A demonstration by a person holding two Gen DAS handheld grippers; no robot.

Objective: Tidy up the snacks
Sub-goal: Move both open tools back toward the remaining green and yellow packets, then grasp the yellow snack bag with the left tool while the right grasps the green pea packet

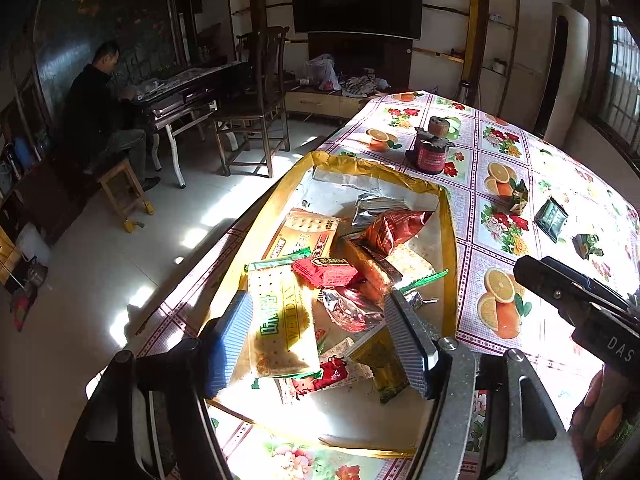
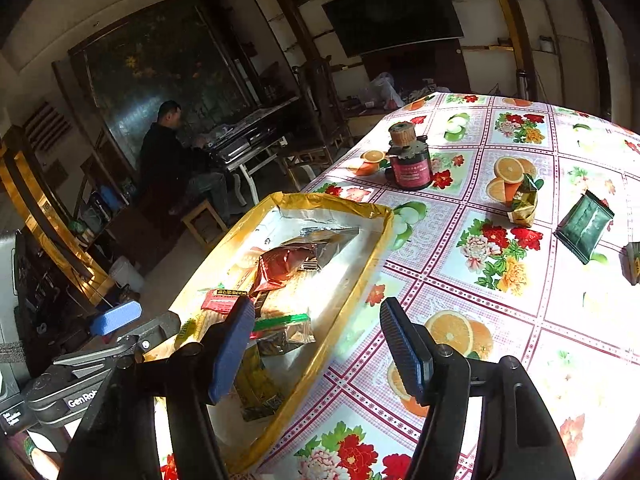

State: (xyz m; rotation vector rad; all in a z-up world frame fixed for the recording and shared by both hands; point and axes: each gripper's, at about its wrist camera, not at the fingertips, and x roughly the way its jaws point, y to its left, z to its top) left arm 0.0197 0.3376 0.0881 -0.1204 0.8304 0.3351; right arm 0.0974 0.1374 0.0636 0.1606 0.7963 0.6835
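Note:
A yellow-rimmed tray [image 1: 450, 236] on the flowered tablecloth holds several snack packets: a cracker pack [image 1: 282, 320], a red wafer pack [image 1: 325, 271] and a red-brown foil bag [image 1: 394, 226]. My left gripper [image 1: 320, 336] is open and empty, hovering just above the packets. My right gripper [image 2: 316, 344] is open and empty over the tray's right rim [image 2: 360, 276]. Loose on the cloth to the right lie a dark green packet [image 2: 584, 226], a gold-green packet [image 2: 524, 202] and another at the edge [image 2: 634, 262].
A dark jar with a cork-like top [image 2: 408, 160] stands on the table behind the tray. The table's left edge drops to a tiled floor [image 1: 120, 264]. A man [image 1: 100, 112] sits at a desk far left, with a wooden chair [image 1: 256, 112] nearby.

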